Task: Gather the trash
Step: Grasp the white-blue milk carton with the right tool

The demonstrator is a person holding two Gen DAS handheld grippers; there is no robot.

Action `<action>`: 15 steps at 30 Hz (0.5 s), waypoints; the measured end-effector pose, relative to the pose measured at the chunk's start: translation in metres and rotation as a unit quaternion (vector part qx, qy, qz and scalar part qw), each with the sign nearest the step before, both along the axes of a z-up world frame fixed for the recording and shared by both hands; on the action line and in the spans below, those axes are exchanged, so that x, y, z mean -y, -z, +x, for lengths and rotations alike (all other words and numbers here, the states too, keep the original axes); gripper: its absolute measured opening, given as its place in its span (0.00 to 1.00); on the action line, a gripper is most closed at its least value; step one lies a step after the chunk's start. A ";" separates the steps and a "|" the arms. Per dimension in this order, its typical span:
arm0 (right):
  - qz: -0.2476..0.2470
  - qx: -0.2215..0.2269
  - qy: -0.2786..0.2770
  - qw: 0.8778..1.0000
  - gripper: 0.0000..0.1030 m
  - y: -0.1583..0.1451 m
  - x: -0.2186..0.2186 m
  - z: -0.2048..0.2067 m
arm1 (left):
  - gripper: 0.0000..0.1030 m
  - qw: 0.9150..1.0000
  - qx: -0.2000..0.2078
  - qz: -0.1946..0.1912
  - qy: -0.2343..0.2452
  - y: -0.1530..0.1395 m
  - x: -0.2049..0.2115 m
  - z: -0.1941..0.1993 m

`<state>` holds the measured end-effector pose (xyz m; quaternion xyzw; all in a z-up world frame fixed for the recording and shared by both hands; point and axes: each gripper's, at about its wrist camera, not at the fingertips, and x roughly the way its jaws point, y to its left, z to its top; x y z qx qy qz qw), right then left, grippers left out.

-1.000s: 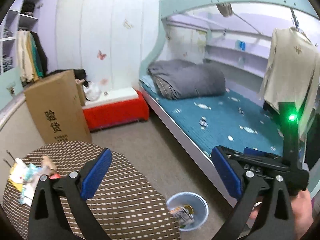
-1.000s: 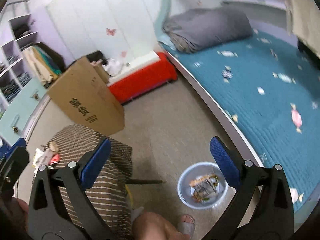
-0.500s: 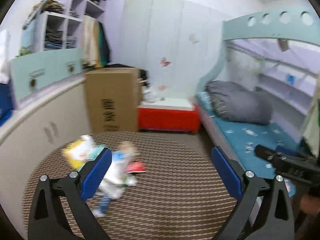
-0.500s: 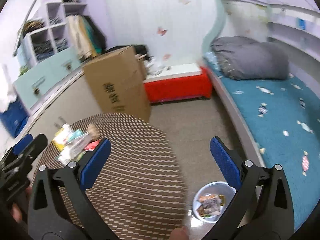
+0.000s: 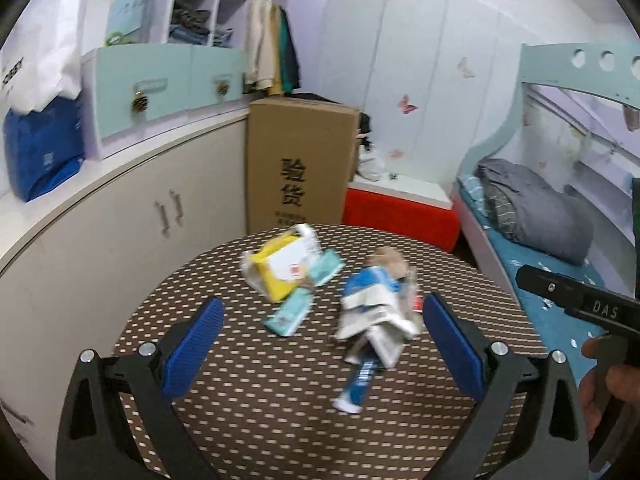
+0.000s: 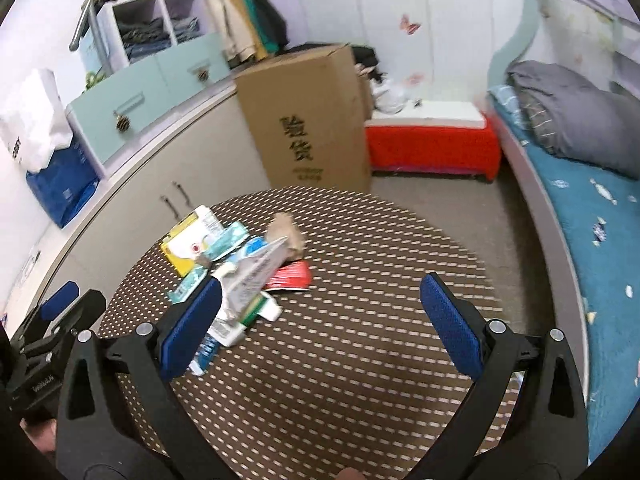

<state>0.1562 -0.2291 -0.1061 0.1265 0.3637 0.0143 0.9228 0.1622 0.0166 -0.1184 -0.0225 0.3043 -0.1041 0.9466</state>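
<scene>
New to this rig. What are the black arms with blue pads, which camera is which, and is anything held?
No robot here: a person holds two handheld grippers, each with a fisheye camera looking along its fingers. The left gripper fills one view, the right gripper the other. Each also shows in the other's view at the edge. Both are open and hold nothing. Below them is a round table with a dotted brown cover. On it lies trash: a yellow box, teal packets, a crumpled blue-white wrapper and a red packet.

A home bedroom: bunk bed (image 5: 532, 216), folded quilt (image 6: 576, 120), hanging clothes (image 5: 268, 56).
</scene>
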 end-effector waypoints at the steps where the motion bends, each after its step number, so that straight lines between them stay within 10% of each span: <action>1: 0.004 -0.005 -0.005 1.000 0.94 0.003 -0.004 0.005 | 0.95 1.000 -0.002 0.000 -0.001 0.002 -0.007 0.002; 15: -0.037 -0.126 -0.062 0.989 0.91 0.066 -0.093 0.101 | 0.95 0.999 -0.034 0.024 -0.023 0.036 -0.046 0.031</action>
